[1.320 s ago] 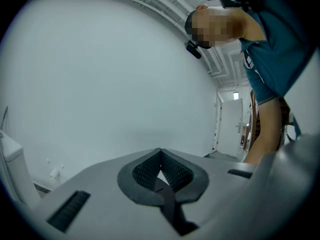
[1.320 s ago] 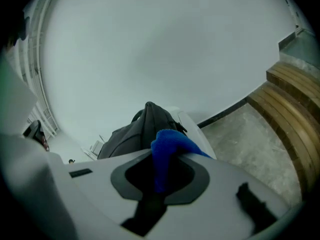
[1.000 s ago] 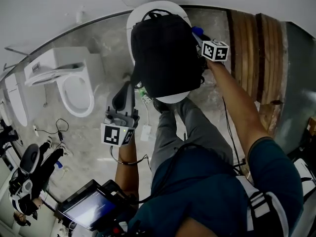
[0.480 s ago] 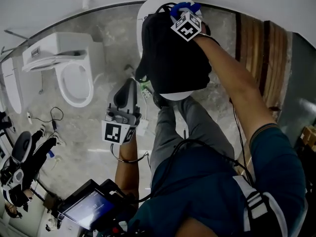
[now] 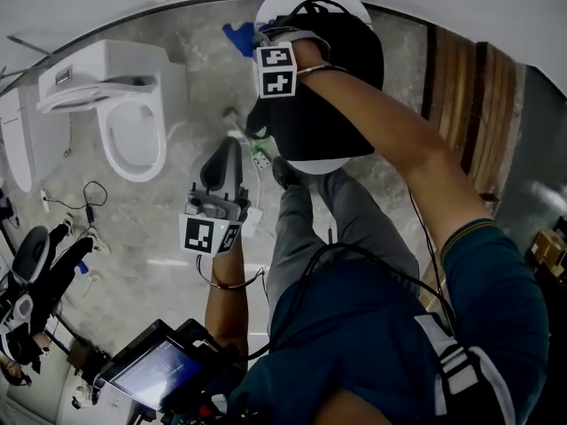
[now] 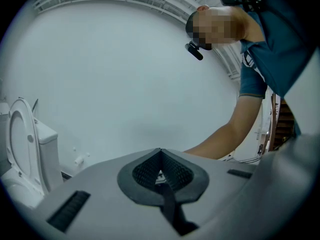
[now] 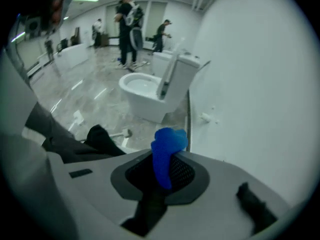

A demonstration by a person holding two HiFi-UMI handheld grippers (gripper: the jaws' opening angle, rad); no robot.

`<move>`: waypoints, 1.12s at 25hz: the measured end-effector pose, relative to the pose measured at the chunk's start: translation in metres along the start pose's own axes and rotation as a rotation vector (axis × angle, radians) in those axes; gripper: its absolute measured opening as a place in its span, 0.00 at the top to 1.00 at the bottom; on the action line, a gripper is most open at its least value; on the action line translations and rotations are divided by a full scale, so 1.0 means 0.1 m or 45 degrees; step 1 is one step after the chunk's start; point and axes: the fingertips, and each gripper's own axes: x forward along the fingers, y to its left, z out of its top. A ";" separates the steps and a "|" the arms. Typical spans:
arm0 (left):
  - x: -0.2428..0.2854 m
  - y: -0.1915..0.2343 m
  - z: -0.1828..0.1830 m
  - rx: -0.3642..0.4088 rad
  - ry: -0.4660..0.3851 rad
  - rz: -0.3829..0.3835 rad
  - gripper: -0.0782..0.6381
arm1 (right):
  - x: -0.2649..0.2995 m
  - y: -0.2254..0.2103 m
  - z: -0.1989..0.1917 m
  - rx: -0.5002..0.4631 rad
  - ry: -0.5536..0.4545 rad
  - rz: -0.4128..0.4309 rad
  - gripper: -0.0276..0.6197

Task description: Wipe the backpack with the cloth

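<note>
The black backpack (image 5: 332, 96) lies on a small round white table (image 5: 312, 169) by the wall. My right gripper (image 5: 255, 42) hangs over the backpack's upper left edge, shut on the blue cloth (image 5: 236, 37), which sticks out past the bag toward the wall. In the right gripper view the blue cloth (image 7: 167, 151) stands pinched between the jaws of the right gripper (image 7: 162, 173), with a dark part of the backpack (image 7: 62, 139) at the left. My left gripper (image 5: 225, 153) is held low, left of the table, apart from the bag. Its jaws are shut with nothing in them (image 6: 160, 173).
A white toilet (image 5: 133, 131) stands on the grey stone floor to the left. A power strip (image 5: 258, 163) and cables lie by the table's foot. Wooden panels (image 5: 461, 96) are at the right. A screen (image 5: 155, 374) hangs low at the left. People (image 7: 127, 29) stand far off.
My right gripper has swept leftward across the backpack's top, from its right side to its upper left edge, carrying the blue cloth. The left gripper has hardly moved.
</note>
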 end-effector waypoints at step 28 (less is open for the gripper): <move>0.15 -0.17 0.03 0.006 0.017 -0.108 0.88 | -1.53 2.54 -2.07 1.386 0.061 -0.286 0.88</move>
